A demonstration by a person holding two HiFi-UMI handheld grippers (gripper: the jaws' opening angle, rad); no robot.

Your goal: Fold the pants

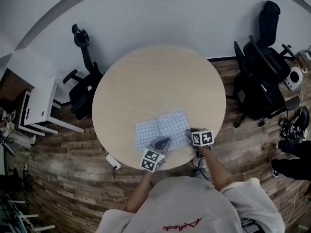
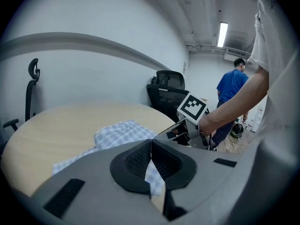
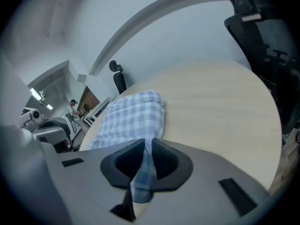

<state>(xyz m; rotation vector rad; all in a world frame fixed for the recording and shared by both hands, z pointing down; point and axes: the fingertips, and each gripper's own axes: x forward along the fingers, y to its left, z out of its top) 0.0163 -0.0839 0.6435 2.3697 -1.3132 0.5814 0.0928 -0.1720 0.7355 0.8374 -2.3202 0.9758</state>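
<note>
A white desk (image 1: 41, 108) is standing at the far left of the head view, with a black office chair (image 1: 85, 84) sitting between it and the round wooden table (image 1: 155, 76). The pants (image 1: 163, 130) – blue-and-white checked cloth, already doubled into a flat rectangle – are lying on the table's near part, close to the edge in front of the person. The left gripper (image 2: 151, 149) is reaching in at the cloth's near edge, its jaws pressing together on a thin strip of the checked fabric, which is hanging down between the pads. Just beside it, the right gripper (image 3: 146, 146) is working at the cloth's near right corner – its jaws are likewise pinching a fold of the fabric, and the rest of the pants is stretching away from it across the tabletop. Further right, two more black chairs (image 1: 262, 72) are standing on the plank floor, well apart from the table.
</note>
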